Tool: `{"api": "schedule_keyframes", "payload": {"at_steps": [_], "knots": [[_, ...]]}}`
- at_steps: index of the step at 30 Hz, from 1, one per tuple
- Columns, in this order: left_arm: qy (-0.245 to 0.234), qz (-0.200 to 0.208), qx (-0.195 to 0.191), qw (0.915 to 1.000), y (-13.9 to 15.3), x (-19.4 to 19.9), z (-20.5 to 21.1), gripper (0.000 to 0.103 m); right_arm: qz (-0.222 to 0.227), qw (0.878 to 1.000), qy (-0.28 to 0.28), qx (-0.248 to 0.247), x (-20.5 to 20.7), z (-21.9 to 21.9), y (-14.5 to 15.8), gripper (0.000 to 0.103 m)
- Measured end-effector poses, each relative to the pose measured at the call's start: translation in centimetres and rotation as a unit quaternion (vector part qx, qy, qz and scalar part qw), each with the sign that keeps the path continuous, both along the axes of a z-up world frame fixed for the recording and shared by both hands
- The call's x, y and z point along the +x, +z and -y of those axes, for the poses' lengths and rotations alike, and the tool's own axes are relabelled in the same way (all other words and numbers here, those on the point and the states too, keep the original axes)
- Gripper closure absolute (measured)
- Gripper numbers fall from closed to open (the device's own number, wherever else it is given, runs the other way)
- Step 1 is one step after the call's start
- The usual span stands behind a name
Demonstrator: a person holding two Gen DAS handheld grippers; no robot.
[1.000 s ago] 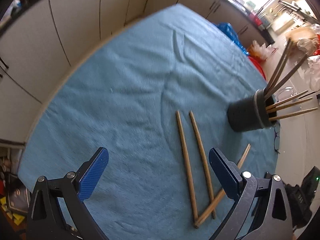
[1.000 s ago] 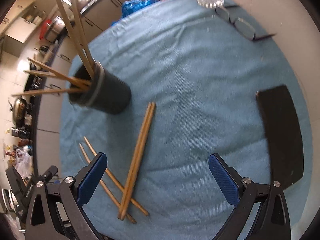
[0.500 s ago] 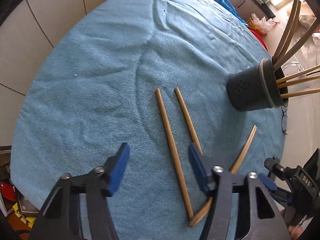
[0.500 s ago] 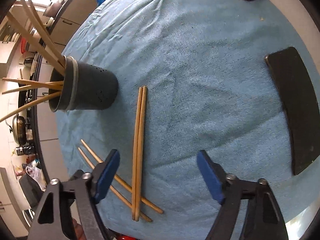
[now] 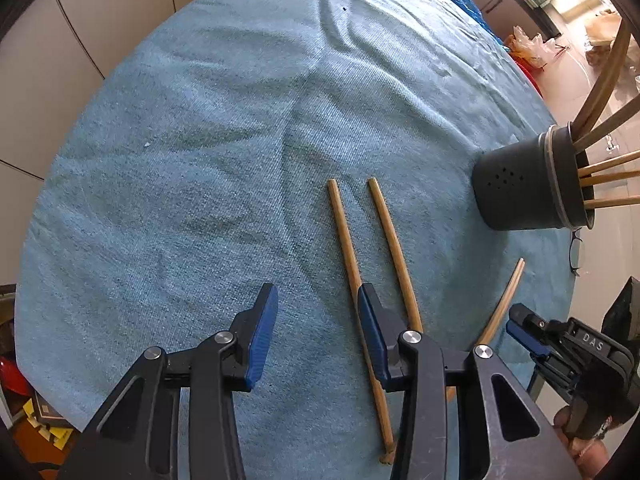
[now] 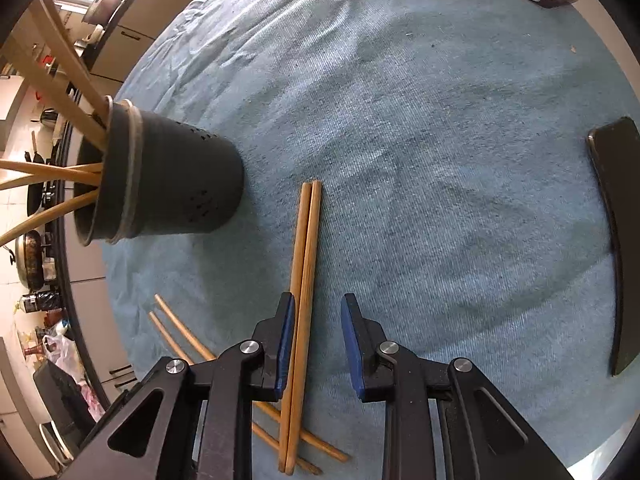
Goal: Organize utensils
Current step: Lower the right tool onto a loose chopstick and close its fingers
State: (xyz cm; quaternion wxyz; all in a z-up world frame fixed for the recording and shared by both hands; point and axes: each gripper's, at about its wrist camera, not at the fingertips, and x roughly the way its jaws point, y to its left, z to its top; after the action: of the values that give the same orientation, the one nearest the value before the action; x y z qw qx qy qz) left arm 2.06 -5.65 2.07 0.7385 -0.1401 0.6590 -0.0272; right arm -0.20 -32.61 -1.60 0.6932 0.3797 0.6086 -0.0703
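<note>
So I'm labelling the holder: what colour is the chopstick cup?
Dark grey, nearly black, with a pale band near the rim; the chopstick cup shows best in the right wrist view.

The left gripper [image 5: 316, 320] points down at the blue cloth [image 5: 200, 140] on the surface, its fingers [image 5: 262, 332] closing with only cloth between them. Two loose chopsticks [image 5: 390, 232] run toward twelve o'clock, one passing under the right-hand finger. At two o'clock stands a dark holder [image 5: 520, 184] with chopsticks inside

Four loose wooden chopsticks [image 6: 306, 264] flat on blue cloth beside dark upright chopstick-filled holder [image 6: 172, 188]
</note>
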Motion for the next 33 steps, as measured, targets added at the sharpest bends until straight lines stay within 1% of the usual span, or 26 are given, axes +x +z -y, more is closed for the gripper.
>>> {"api": "schedule_keyframes", "payload": {"at_steps": [3, 8, 10, 12, 13, 18, 21, 22, 23, 24, 26, 28, 33], "knots": [[-0.002, -0.001, 0.002, 1.0, -0.1, 0.0, -0.1, 0.063, -0.003, 1.0, 0.005, -0.008, 0.7, -0.4, -0.3, 0.077], [-0.003, -0.001, 0.002, 1.0, -0.1, -0.1, -0.2, 0.063, -0.009, 0.999, 0.02, -0.043, 1.2, -1.1, -0.1, 0.078], [-0.003, -0.001, 0.002, 1.0, 0.0, -0.1, -0.3, 0.063, -0.013, 0.997, 0.03, -0.069, 1.4, -1.5, 0.2, 0.078], [-0.003, -0.002, 0.003, 1.0, 0.0, -0.1, -0.4, 0.063, -0.015, 0.996, 0.036, -0.078, 1.4, -1.8, 0.2, 0.078], [-0.003, -0.003, 0.003, 1.0, -0.1, -0.1, -0.4, 0.063, -0.017, 0.996, 0.039, -0.084, 1.3, -1.9, 0.3, 0.08], [-0.004, -0.004, 0.005, 1.0, -0.2, 0.2, 0.1, 0.063, -0.015, 0.996, 0.038, -0.081, 1.3, -2.1, 0.2, 0.08], [-0.007, -0.007, 0.003, 0.9999, -0.2, 0.3, 0.4, 0.063, -0.019, 0.992, 0.065, -0.102, 1.7, -3.1, 0.3, 0.079], [-0.009, -0.007, 0.005, 0.9999, -0.2, 0.3, 0.5, 0.063, -0.02, 0.989, 0.084, -0.118, 1.9, -3.6, 0.4, 0.082], [-0.011, -0.007, 0.006, 0.9999, -0.2, 0.4, 0.7, 0.063, -0.021, 0.987, 0.095, -0.129, 2.0, -4.2, 0.5, 0.088], [-0.013, -0.008, 0.008, 0.9998, -0.2, 0.5, 0.9, 0.063, -0.022, 0.984, 0.108, -0.143, 2.0, -4.6, 0.5, 0.091], [-0.017, -0.009, 0.011, 0.9998, -0.3, 0.5, 1.2, 0.063, -0.019, 0.981, 0.122, -0.153, 1.8, -4.8, 0.5, 0.093], [-0.02, -0.009, 0.016, 0.9996, -0.3, 0.6, 1.5, 0.063, -0.021, 0.98, 0.12, -0.155, 1.2, -4.4, 0.5, 0.096], [-0.032, -0.006, 0.036, 0.9989, -0.3, 1.1, 2.7, 0.062, -0.02, 0.984, 0.1, -0.146, -0.7, -3.2, 0.5, 0.096]]}}
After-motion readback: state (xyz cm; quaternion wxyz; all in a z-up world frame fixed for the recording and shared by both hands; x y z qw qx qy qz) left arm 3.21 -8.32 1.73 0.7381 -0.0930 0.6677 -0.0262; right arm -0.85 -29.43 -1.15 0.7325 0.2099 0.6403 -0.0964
